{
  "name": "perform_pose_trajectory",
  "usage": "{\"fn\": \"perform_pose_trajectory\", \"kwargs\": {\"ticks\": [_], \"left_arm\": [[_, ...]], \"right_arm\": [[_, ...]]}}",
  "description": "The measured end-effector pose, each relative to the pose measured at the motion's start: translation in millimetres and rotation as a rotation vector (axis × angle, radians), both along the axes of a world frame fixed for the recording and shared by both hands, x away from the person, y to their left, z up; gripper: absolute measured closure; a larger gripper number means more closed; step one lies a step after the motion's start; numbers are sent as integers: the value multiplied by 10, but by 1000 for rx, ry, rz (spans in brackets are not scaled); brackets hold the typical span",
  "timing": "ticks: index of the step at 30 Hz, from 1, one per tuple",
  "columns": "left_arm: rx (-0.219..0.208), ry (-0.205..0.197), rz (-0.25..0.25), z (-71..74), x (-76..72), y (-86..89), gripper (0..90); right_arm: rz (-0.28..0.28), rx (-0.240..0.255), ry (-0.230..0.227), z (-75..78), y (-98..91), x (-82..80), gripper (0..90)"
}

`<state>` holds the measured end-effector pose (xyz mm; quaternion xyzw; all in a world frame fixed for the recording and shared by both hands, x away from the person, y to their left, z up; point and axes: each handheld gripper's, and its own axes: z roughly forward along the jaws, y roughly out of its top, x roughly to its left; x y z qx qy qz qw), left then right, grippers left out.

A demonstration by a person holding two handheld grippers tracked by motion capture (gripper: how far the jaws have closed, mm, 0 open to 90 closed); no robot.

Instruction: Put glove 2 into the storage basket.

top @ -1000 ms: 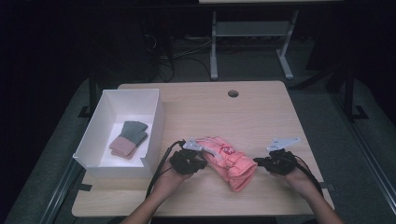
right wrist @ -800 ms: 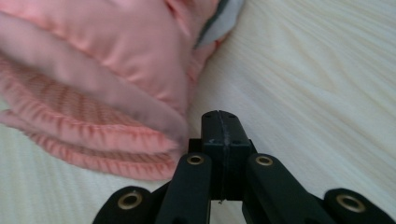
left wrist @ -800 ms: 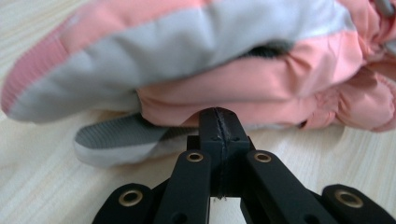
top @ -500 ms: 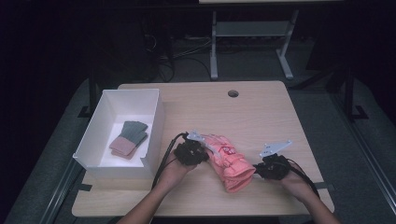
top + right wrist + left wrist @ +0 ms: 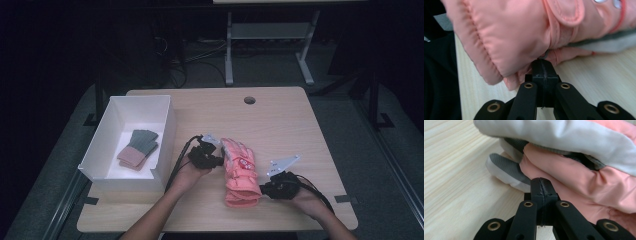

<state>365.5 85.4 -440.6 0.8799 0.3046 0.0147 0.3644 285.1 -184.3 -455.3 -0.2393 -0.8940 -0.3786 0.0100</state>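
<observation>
Salmon-pink padded gloves (image 5: 240, 172) lie stacked on the table (image 5: 300, 130), directly between the two sets of fingers. The left gripper (image 5: 214, 161) has its fingers (image 5: 541, 187) clenched, tip against the glove's finger end; whether they pinch fabric I cannot tell. The right gripper (image 5: 265, 189) is clenched too, its fingers (image 5: 543, 68) at the cuff. The box (image 5: 165, 131) beside the left gripper already holds folded socks (image 5: 138, 148); the gloves are not yet inside. Compared to a second ago, the pair has turned lengthwise and both hands shifted.

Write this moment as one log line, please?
left gripper: shut, at pink gloves' fingertip end | right gripper: shut, at cuff end | white box: holds folded cloths
</observation>
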Motion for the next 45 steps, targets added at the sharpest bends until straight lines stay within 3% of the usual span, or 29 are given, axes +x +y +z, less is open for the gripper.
{"fn": "perform_pose_trajectory", "kwargs": {"ticks": [10, 19, 25, 30, 34, 38, 45], "left_arm": [[-14, 6, -34, -7, 77, -91, 896], [-6, 9, -40, -20, 84, -104, 896], [-15, 21, 3, 43, 29, 55, 896], [17, 12, 15, 100, -79, 219, 896], [10, 6, 38, 135, -164, 298, 890], [19, -5, 48, 149, -200, 331, 827], [11, -10, 69, 140, -193, 335, 764]], "right_arm": [[74, 22, 30, 2, 250, -81, 900], [128, 6, 15, -4, 428, -104, 900], [64, 15, -6, 103, 256, -109, 900], [-2, 60, -45, 269, 99, -79, 900], [-56, 81, -83, 365, 56, -14, 900], [-104, 94, -129, 428, 71, 90, 900], [-142, 77, -114, 344, 131, 208, 900]]}}
